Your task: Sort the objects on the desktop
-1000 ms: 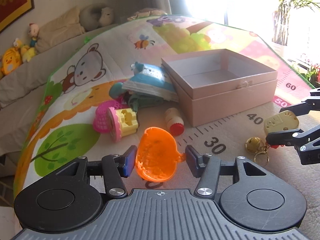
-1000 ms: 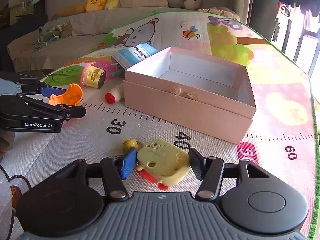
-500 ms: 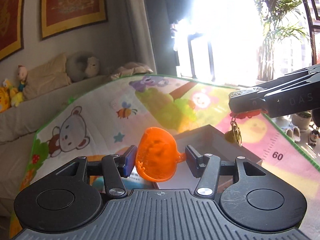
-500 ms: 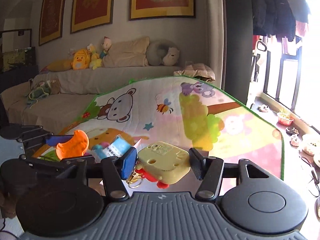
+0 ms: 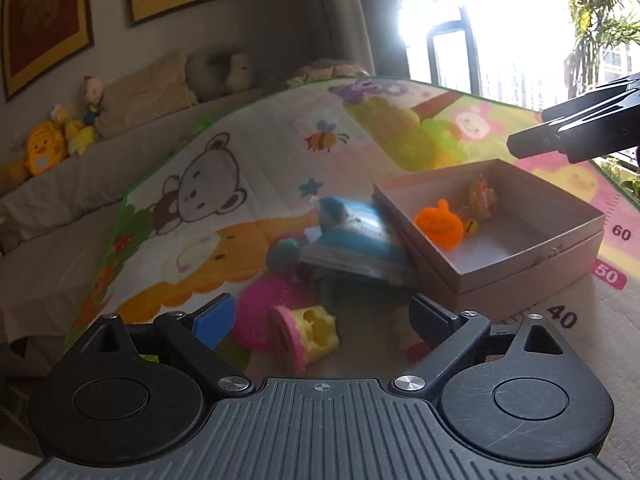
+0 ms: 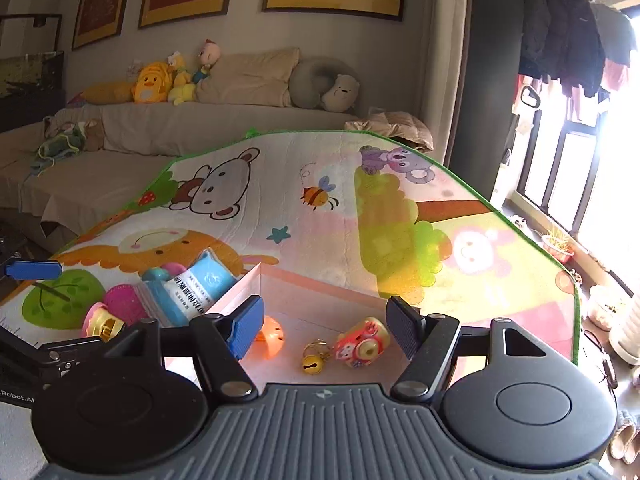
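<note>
The pink box [image 5: 520, 264] stands open on the play mat. Inside it lie the orange pumpkin-shaped toy [image 5: 438, 224] and the yellow toy camera with its bell keychain [image 5: 482, 200]. In the right wrist view the camera [image 6: 362, 342], its bell [image 6: 313, 364] and the orange toy [image 6: 272, 336] lie on the box floor [image 6: 320, 320]. My left gripper [image 5: 322, 318] is open and empty, above the loose toys left of the box. My right gripper [image 6: 324, 326] is open and empty, above the box.
Left of the box lie a blue-white packet [image 5: 356, 240], a pink mesh toy [image 5: 268, 304], a pink-yellow cup toy [image 5: 304, 336], a small red-capped bottle [image 5: 408, 336] and a teal item [image 5: 284, 254]. A sofa with plush toys [image 6: 160, 80] stands behind the mat.
Both grippers opened. The orange toy dropped from the left gripper and the yellow camera with keychain from the right, and both now lie in the box. The left gripper moved back left.
</note>
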Demonstrator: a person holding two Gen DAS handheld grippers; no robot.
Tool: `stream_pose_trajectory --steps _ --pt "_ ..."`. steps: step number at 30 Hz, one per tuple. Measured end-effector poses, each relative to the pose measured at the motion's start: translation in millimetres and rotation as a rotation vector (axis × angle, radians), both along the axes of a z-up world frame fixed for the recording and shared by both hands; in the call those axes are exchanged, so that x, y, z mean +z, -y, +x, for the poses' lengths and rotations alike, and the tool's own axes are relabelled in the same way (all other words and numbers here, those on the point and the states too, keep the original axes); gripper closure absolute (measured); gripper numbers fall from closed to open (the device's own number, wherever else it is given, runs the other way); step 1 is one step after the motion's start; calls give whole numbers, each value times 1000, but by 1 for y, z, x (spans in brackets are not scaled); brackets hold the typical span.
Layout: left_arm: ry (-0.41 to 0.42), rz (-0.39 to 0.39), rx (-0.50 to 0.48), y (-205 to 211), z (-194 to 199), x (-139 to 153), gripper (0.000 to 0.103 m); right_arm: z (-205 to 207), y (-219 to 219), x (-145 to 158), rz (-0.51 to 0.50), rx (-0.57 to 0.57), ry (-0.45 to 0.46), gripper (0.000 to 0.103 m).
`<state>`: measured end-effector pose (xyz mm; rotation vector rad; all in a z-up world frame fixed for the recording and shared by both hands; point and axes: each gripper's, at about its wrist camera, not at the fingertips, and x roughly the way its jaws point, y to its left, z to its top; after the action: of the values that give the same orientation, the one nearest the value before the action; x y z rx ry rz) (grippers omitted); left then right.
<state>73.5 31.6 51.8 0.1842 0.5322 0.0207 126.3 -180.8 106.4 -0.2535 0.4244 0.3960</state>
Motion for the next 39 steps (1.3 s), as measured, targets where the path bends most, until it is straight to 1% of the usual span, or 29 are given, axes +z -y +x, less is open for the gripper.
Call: stream_pose_trajectory --steps 3,4,7,9,10,12,13,14,15,18,19,21,22,23,24,26,28,29,30,31,32,33,34,36,37,39 --pt "-26 -35 64 -19 4 -10 6 -5 -29 -7 -44 59 5 32" --pt "-31 -45 69 -23 8 -12 6 -6 -39 -8 -52 77 2 32" --pt "-47 -72 61 -25 20 -18 11 -9 -62 -10 -68 118 -7 31" --pt "-57 -93 43 -23 28 -21 16 -8 -73 -11 -83 133 -11 31" --pt "-61 -98 39 -22 33 -23 21 -6 -77 -10 -91 135 -13 30" --pt "-67 -89 44 -22 36 -27 46 -3 -81 -9 -97 131 -21 30" --pt "-67 -86 41 -23 35 -28 51 -1 -82 -8 -96 127 -29 30" --pt "-62 -78 37 -24 32 -28 59 -1 -82 -8 -95 123 -38 30" --pt "-52 -68 24 -26 27 -27 65 -2 -82 -9 -95 124 -48 30" --pt "-29 -14 -16 -31 11 -23 74 -20 -86 -22 -134 177 -39 30" --pt "-23 10 -19 -33 5 -21 75 -28 -90 -30 -170 199 -15 30" --pt "-22 47 -13 -37 -3 -20 75 -50 -104 -53 -291 234 56 40" --pt "-26 51 -8 -40 -5 -19 75 -57 -111 -64 -336 251 64 55" --pt "-31 46 0 -43 -8 -18 74 -62 -119 -75 -367 272 50 62" --pt "-35 33 8 -46 -10 -16 73 -68 -126 -83 -388 249 105 57" --pt "-39 -6 23 -52 -13 -13 73 -74 -137 -95 -428 226 186 59" --pt "-37 -37 40 -56 -15 -10 63 -74 -144 -100 -425 211 220 60" --pt "-31 -47 53 -58 -16 -9 53 -74 -147 -101 -424 203 233 61" --pt "-21 -54 70 -62 -17 -7 49 -75 -149 -102 -420 192 244 62" --pt "-16 -63 86 -65 -17 -5 48 -76 -150 -103 -422 186 255 65" --pt "-14 -76 101 -68 -17 -4 46 -79 -151 -103 -430 185 280 74" --pt "-15 -92 115 -70 -16 -4 43 -85 -152 -104 -443 197 308 80" --pt "-19 -112 127 -73 -15 -3 41 -90 -153 -104 -453 221 312 83" --pt "-24 -141 132 -75 -15 -3 33 -95 -152 -103 -444 279 253 83" --pt "-26 -145 130 -75 -14 -4 32 -94 -151 -103 -433 294 220 84" --pt "-32 -144 123 -73 -16 -6 28 -82 -146 -105 -419 255 166 84"
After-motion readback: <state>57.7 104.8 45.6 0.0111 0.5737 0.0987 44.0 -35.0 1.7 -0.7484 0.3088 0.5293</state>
